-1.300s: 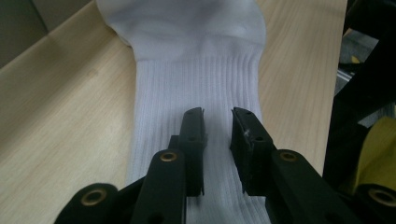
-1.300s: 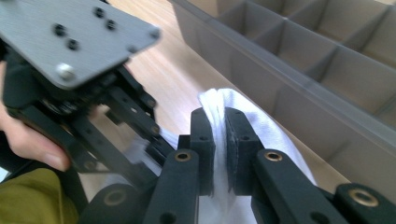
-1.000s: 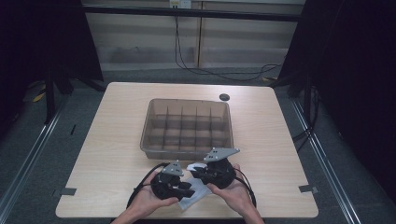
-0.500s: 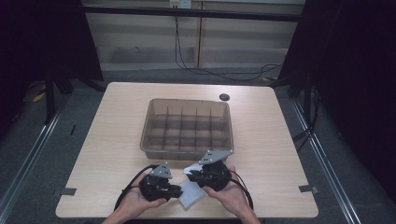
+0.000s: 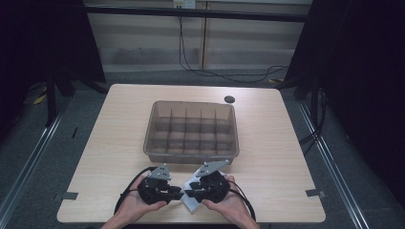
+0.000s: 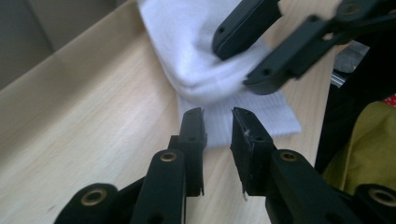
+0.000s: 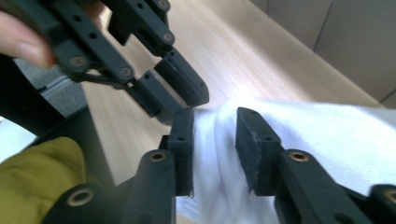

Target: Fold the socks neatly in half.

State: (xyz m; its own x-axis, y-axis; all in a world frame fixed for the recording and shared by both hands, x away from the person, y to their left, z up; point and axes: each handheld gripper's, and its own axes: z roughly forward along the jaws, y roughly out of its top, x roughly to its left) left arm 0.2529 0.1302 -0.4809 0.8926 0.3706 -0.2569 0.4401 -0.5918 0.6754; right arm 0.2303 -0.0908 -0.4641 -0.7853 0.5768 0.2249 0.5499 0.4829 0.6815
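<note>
A white sock (image 5: pixel 192 204) lies at the near edge of the wooden table (image 5: pixel 119 143), between my two grippers. My right gripper (image 5: pixel 190 191) pinches a raised fold of the sock (image 7: pixel 327 140); in the right gripper view its jaws (image 7: pixel 215 114) stand a little apart with white cloth filling the gap. My left gripper (image 5: pixel 175 194) faces it from the left. Its jaws (image 6: pixel 218 116) are narrowly open just short of the sock's ribbed cuff (image 6: pixel 275 116), with nothing between them. The right gripper (image 6: pixel 233 65) sits on the sock's bulging fold (image 6: pixel 205 60).
A clear plastic bin (image 5: pixel 191 155) with several empty compartments stands mid-table, just beyond the grippers. A small black disc (image 5: pixel 229 99) lies behind it. Black cables loop around both hands at the table's front edge. A yellow-green garment (image 6: pixel 369 140) is close below.
Both grippers have drawn back toward the near table edge, away from the bin. The sock has come along with them.
</note>
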